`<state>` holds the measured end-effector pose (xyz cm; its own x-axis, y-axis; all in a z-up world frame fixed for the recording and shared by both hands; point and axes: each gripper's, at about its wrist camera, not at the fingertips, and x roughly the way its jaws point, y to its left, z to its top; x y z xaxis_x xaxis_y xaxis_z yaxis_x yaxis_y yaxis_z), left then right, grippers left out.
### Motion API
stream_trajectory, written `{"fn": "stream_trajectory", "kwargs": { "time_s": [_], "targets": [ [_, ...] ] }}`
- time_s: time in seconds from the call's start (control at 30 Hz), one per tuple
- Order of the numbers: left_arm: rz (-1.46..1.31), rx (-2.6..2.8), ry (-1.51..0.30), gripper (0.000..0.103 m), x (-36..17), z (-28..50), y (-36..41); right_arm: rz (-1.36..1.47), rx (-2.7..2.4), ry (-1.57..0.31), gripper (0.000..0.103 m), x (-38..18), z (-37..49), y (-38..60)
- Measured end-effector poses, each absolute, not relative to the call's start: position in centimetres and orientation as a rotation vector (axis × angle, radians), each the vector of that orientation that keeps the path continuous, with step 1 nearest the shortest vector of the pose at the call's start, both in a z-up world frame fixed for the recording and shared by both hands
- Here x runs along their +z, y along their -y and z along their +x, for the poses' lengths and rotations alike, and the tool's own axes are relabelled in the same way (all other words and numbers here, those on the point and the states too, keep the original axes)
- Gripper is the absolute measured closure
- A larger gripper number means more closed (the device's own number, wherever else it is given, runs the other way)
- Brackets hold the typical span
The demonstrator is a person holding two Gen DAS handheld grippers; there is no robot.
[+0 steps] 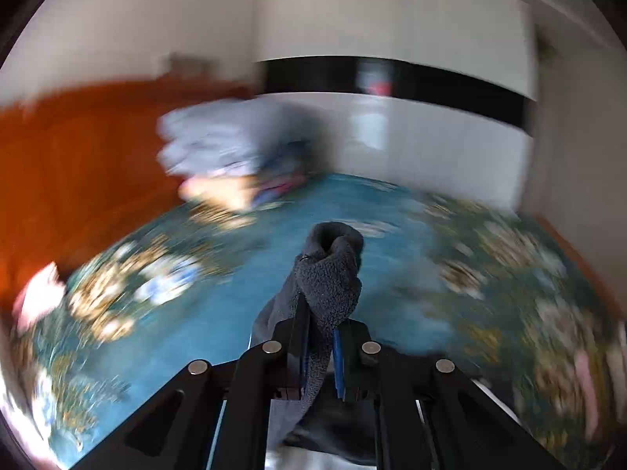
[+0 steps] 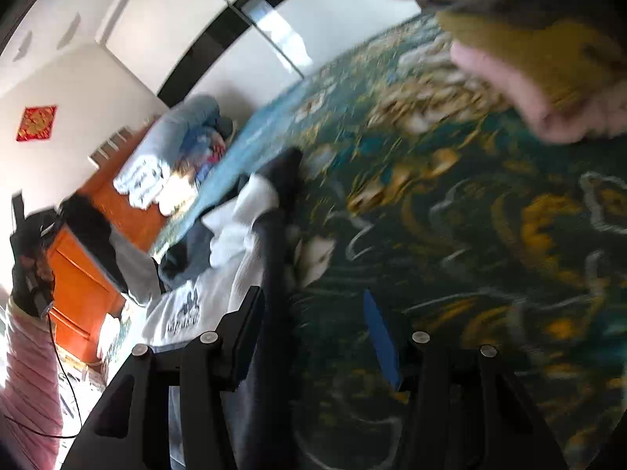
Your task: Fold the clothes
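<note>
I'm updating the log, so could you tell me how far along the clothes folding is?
Early, by the look of it. Done: no folded item is clearly visible. In hand: the left tongs are shut on a grey fleece garment, lifted over the bedspread. The right tongs are open above it. Left: a white garment and a blurred pile look unfolded.

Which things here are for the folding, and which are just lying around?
For the folding:
grey fleece, pinched in the left tongs
white top
right tongs, open

Just lying around:
flowery bedspread
pile by the headboard
red wall sign
</note>
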<state>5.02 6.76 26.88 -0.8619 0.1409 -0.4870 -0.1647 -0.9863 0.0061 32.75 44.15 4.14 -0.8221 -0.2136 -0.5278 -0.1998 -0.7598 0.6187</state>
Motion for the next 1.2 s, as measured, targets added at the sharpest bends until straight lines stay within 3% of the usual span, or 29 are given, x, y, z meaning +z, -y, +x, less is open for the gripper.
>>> {"fn": "stream_trajectory", "kwargs": {
  "time_s": [0.07,0.27,0.47,0.5,0.57,0.63,0.8,0.97,1.07,1.2],
  "targets": [
    [-0.756,2.815,-0.234,0.093,25.0,6.0,-12.9,0.874,-2.796,1.129,0.049,3.6,34.0,-45.1],
    [-0.978,2.625,-0.475,0.093,14.9,7.7,-25.8,0.808,-2.725,1.281,0.049,2.4,35.0,-46.7],
    [-1.133,2.555,-0.627,0.092,8.0,9.2,-31.0,0.801,-2.724,1.292,0.049,2.2,35.0,-47.1],
    [-1.157,2.542,-0.642,0.088,7.3,9.3,-31.5,0.805,-2.723,1.296,0.049,2.0,34.9,-47.1],
    [-1.167,2.513,-0.678,0.071,6.5,10.1,-32.2,0.817,-2.729,1.283,0.049,2.0,34.7,-46.9],
    [-1.143,2.487,-0.685,0.042,6.8,10.6,-32.6,0.827,-2.736,1.263,0.049,2.0,34.5,-46.6],
    [-1.047,2.430,-0.561,0.036,11.3,12.7,-29.3,0.839,-2.748,1.229,0.049,1.9,34.6,-46.4],
    [-0.952,2.603,-0.493,0.021,14.5,13.4,-18.7,0.843,-2.768,1.165,0.049,2.5,34.7,-45.2],
    [-1.004,2.742,-0.426,0.020,12.9,11.9,-10.9,0.855,-2.747,1.098,0.049,4.0,33.1,-43.4],
    [-1.153,2.804,-0.155,0.020,9.8,9.8,-2.8,0.908,-2.679,0.978,0.047,6.8,27.9,-40.3]
  ]
}}
